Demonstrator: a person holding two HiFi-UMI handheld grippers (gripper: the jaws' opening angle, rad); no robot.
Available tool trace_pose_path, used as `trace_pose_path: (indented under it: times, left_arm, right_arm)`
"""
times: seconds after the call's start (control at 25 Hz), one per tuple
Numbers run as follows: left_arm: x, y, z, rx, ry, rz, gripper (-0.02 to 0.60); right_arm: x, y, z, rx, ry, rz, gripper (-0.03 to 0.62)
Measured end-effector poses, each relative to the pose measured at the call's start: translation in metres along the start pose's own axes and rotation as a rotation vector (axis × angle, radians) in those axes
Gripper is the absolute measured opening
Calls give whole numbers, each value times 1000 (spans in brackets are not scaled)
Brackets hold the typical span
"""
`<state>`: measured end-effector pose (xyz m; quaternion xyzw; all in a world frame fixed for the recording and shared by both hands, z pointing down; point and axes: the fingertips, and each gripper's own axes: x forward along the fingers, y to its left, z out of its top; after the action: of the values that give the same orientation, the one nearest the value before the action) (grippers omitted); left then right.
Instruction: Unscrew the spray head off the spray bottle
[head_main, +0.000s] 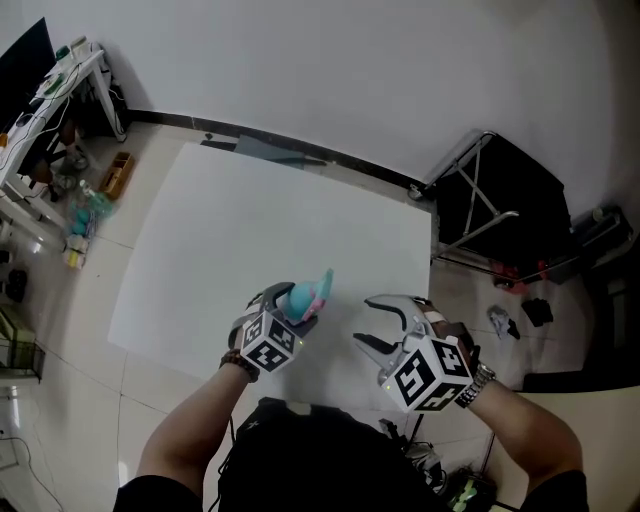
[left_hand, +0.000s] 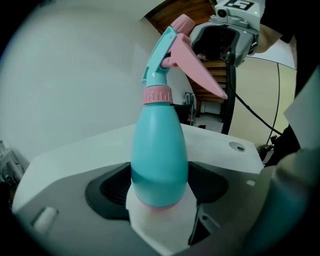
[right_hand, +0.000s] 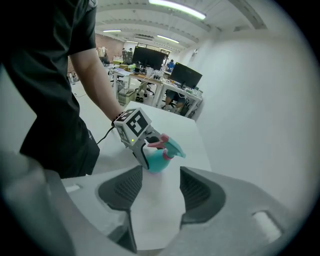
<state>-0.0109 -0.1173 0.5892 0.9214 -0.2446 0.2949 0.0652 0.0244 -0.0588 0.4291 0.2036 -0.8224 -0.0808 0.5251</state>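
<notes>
A turquoise spray bottle (head_main: 303, 296) with a pink collar (left_hand: 157, 94) and a pink trigger (left_hand: 197, 67) sits in my left gripper (head_main: 290, 303). The ribbed pads (left_hand: 112, 187) close on the lower body of the bottle, and its spray head points away from the gripper. My right gripper (head_main: 362, 322) hangs to the right of the bottle over the near edge of the white table (head_main: 260, 220). It is open, nothing lies between its pads (right_hand: 125, 187), and it is apart from the bottle (right_hand: 160, 161). In the left gripper view the right gripper (left_hand: 225, 37) shows just behind the trigger.
A black folding frame (head_main: 490, 200) stands on the floor off the table's right edge, with small items (head_main: 505, 320) scattered near it. A cluttered desk (head_main: 50, 90) and bottles (head_main: 85, 215) stand at the far left. The person's torso (head_main: 300, 460) is at the near edge.
</notes>
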Motion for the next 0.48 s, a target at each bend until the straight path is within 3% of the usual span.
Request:
trace_pose_path:
  times: [0.48]
  left_arm:
    - [8,13,-2,-48,-15,34,385]
  right_arm:
    - [5,8,-8,139,-42,-4,222]
